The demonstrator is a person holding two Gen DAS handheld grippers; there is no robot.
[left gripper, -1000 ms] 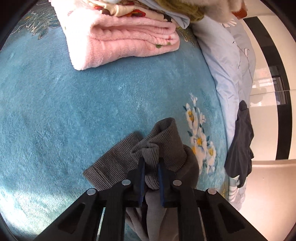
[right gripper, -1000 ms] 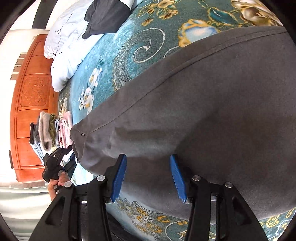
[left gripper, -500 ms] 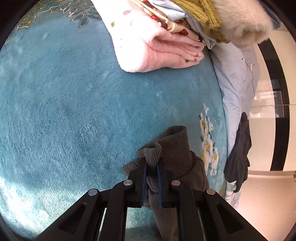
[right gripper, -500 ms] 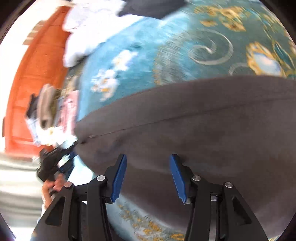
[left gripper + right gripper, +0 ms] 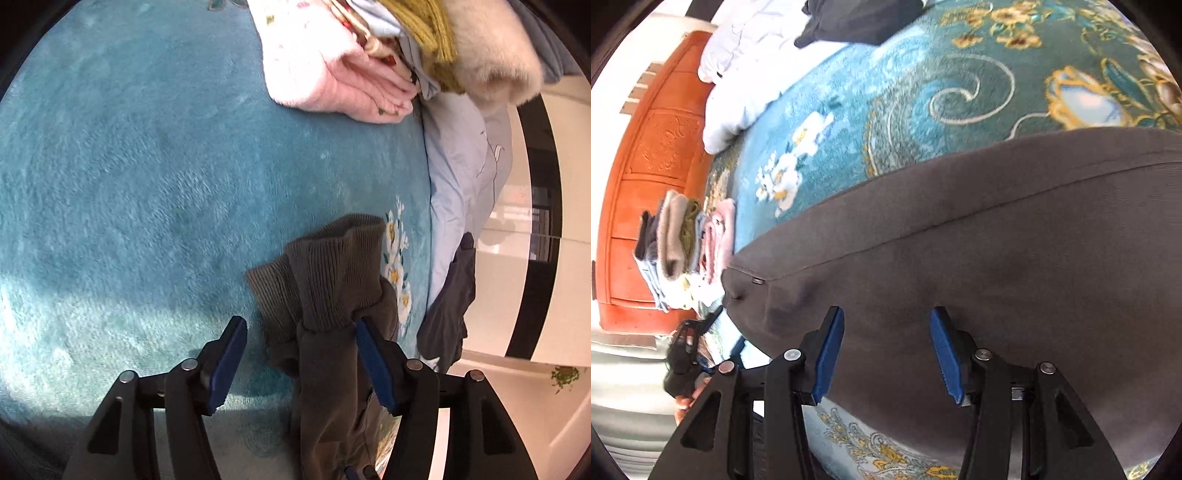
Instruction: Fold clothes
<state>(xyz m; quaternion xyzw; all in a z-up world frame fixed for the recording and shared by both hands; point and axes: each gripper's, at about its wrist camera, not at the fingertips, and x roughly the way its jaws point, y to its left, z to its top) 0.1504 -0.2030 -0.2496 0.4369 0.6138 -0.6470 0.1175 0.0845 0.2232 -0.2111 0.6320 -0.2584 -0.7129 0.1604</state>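
Observation:
A dark grey garment lies on the teal blanket [image 5: 147, 177]. In the left wrist view its ribbed cuffs [image 5: 325, 273] lie bunched between the blue pads of my left gripper [image 5: 301, 356], which is open and holds nothing. In the right wrist view the garment's broad body [image 5: 1015, 236] spreads flat across the bed, with a seam running along it. My right gripper [image 5: 888, 354] is open and hovers just above the cloth. The left gripper also shows in the right wrist view [image 5: 687, 350], small, at the garment's far end.
A stack of folded clothes [image 5: 369, 62], pink at the bottom, sits at the far side of the blanket, also in the right wrist view [image 5: 687, 240]. A pale blue pillow [image 5: 465, 155] and a dark garment [image 5: 450, 302] lie near the bed's edge. An orange wooden headboard [image 5: 650, 173] stands behind.
My left gripper has opened and let go of the ribbed cuffs, which now lie loose on the blanket. The right gripper stays open over the garment, shifted slightly.

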